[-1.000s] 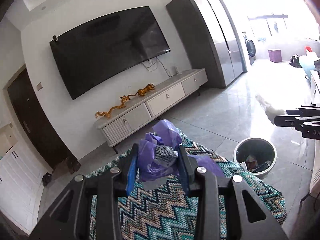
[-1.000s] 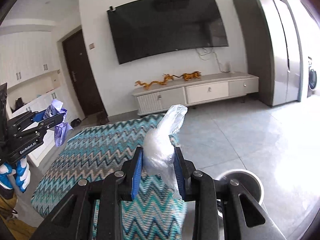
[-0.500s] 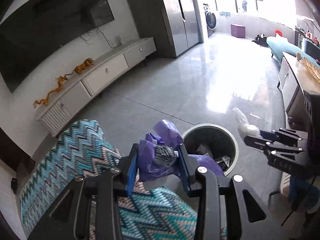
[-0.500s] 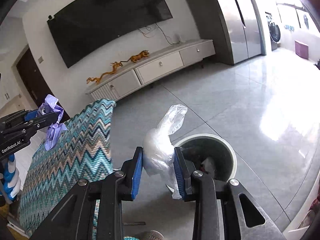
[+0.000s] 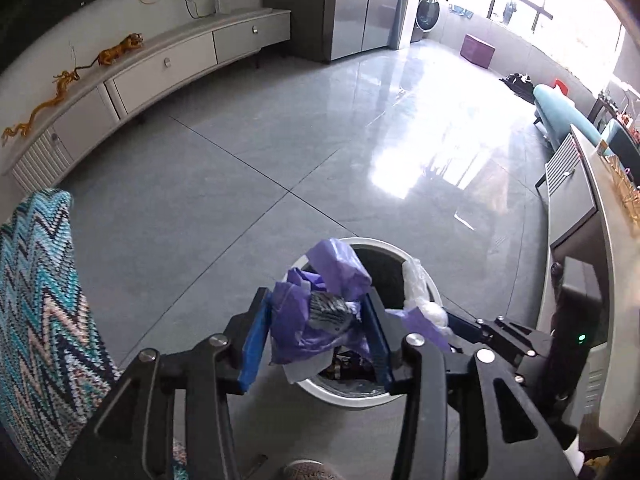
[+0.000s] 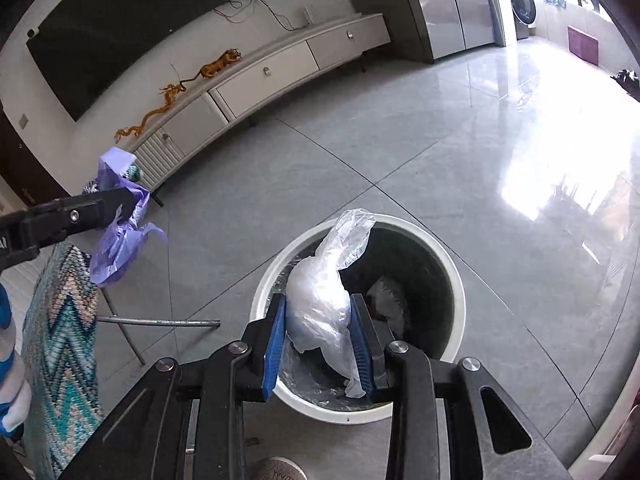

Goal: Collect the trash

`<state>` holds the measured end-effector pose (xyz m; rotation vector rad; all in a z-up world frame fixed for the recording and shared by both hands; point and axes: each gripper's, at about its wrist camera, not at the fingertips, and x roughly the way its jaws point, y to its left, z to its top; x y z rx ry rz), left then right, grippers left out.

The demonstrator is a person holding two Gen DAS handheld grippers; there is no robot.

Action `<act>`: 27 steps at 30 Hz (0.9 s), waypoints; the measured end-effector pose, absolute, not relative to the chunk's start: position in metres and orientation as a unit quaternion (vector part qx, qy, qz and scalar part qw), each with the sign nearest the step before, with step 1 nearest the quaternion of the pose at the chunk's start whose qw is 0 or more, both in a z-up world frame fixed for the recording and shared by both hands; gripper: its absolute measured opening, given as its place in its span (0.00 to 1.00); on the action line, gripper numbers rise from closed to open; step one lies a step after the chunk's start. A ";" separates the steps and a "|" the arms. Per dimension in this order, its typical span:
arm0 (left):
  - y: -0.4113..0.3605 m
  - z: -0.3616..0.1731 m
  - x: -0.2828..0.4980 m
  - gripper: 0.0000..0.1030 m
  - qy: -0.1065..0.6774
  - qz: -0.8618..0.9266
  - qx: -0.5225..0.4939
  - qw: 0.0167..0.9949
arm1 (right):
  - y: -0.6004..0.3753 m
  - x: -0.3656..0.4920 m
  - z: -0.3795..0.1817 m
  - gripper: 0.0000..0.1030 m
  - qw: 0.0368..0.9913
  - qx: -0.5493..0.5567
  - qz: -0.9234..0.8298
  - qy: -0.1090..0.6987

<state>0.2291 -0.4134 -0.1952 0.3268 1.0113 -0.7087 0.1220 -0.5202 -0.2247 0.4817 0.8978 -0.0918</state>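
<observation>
Both sets of fingers clamped tight: left (image 5: 318, 330) on purple bag (image 5: 320, 300), right (image 6: 320, 340) on clear bag (image 6: 320, 304)

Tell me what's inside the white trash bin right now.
The trash bin holds crumpled wrappers over a clear liner. The clear bag covers the rest.

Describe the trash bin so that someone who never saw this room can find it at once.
On the grey tiled floor, in front of the long white TV cabinet, stands a round trash bin. Its white rim circles a dark inside; the right gripper holds a clear plastic bag above it.
</observation>
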 end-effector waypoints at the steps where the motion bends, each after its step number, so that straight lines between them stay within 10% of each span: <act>1: -0.415 -0.196 0.233 0.50 0.474 -0.334 0.144 0.802 | -0.521 0.125 -0.230 0.32 0.870 0.224 -0.051 0.435; 11: -0.380 -0.162 0.233 0.57 0.451 -0.350 0.117 0.813 | -0.517 0.120 -0.219 0.62 0.872 0.210 -0.074 0.435; 27: -0.171 -0.022 0.155 0.58 0.278 -0.234 0.162 0.918 | -0.389 0.066 -0.026 0.93 0.950 0.124 -0.035 0.284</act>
